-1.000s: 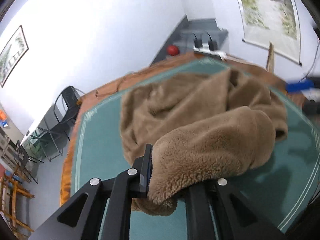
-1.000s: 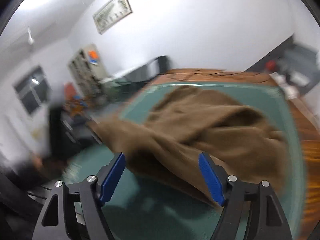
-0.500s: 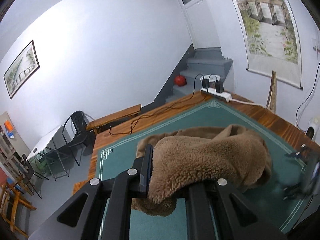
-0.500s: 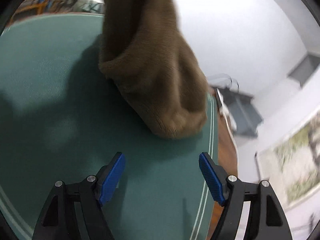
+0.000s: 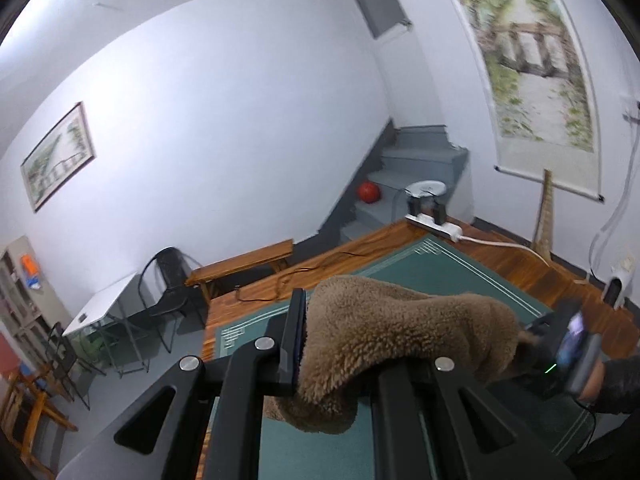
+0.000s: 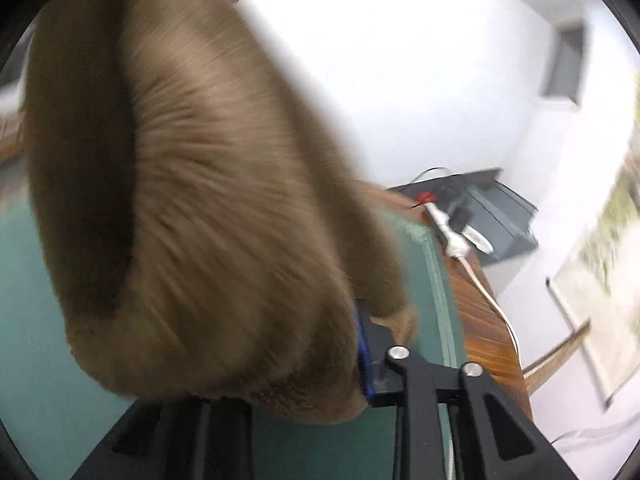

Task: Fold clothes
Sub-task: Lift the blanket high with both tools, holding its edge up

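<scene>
Both ends are in play here: the left gripper (image 5: 340,364) is clamped on a thick bunch of the brown fleece garment (image 5: 400,332), fabric spilling over the front of its jaws and drooping below them. The garment hangs raised above the green mat (image 5: 460,276) that covers the wooden surface (image 5: 360,248), and it stretches away to the person's right, where the other gripper shows as a dark blur at the far end of the cloth.

Over in the right wrist view, the right gripper (image 6: 280,380) has the fleece (image 6: 192,200) packed between its fingers; one blue pad (image 6: 363,356) presses against the pile and the other is buried under fabric. So it reads as closed on the garment, though the picture is smeared with motion. The cloth rises up out of frame, clear of the mat (image 6: 24,340).

How far along? Early, by my reading. Nothing is folded: no flat panel, no crease, no tidy edge anywhere in sight. The piece is bunched and airborne, held at two spots. What's left looks like nearly everything: spread it flat on the mat, square up the edges, then make the folds. Whether these two grips sit at matching corners, I can't tell
</scene>
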The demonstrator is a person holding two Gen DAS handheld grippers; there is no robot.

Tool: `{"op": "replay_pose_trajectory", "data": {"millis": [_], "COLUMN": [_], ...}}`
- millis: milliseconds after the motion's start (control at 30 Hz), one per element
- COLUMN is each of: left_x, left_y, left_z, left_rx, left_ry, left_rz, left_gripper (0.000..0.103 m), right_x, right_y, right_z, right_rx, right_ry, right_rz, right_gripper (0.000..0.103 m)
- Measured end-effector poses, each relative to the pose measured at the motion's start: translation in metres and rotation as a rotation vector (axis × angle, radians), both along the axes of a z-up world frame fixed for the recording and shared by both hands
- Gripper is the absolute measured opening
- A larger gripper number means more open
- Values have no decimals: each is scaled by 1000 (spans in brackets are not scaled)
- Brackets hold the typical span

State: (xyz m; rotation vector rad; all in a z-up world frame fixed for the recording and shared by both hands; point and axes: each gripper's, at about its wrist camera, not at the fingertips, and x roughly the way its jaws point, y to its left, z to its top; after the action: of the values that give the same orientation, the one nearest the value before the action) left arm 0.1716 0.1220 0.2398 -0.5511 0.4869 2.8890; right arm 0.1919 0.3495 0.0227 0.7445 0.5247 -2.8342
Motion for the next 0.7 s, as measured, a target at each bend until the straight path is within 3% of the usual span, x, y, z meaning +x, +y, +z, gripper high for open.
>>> {"op": "replay_pose_trajectory", "data": {"millis": [133,267,467,600,700], "left_x": [6,32,82,117,143], "left_y": [-22,-29,-47,-60,-69], "left_z": [14,41,91,119,133], "left_rx": [75,130,242,278,303], "left_ry": [17,140,356,473,547], "left_rz": [50,45,50,88,118], "left_gripper": [13,13,15,16,21], "right_x": [10,26,75,108,121], "right_y": [45,79,94,79,61], "right_z": [80,170,289,344,367], "right_rx": [-131,-202,-205,-163,-161], "right_ry": [167,384,734,945,1035], "right_rz": [-82,-124,-121,-98,-81], "right_gripper": [19,19,19,19,19]}}
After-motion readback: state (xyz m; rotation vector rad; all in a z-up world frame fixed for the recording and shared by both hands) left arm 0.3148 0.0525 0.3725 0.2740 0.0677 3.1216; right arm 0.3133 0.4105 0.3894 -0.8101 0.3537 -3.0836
